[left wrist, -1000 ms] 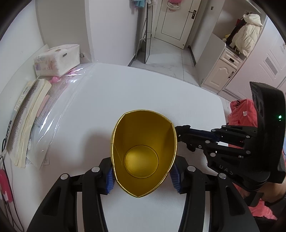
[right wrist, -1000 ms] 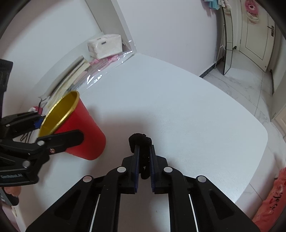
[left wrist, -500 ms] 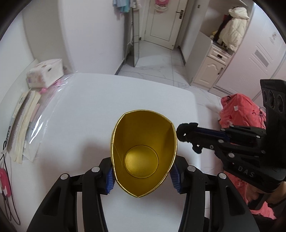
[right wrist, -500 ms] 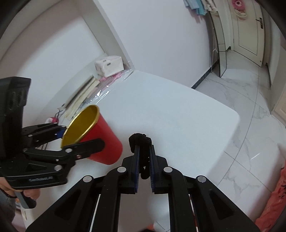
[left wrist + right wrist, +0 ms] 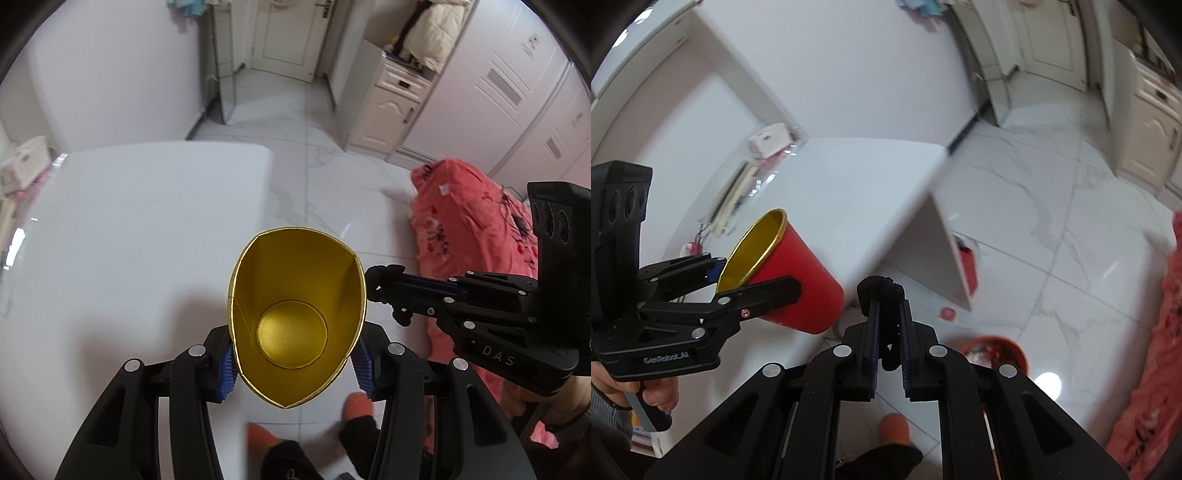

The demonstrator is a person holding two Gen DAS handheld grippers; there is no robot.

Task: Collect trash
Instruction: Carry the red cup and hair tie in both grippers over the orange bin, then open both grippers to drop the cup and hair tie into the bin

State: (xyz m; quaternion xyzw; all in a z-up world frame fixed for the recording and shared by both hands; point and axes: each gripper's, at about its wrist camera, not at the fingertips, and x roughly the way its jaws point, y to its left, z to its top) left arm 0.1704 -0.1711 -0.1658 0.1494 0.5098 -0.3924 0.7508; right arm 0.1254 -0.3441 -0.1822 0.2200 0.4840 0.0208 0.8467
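Both hands carry trash off the white counter toward the round orange-red waste bin on the marble floor, at about four o'clock from the right tool. That tool is clenched on a small knotted black scrap; the left tool, half spread, squeezes a red paper cup with a gold lining out of round. Next, judging by the layout: hold each over the bin and release.
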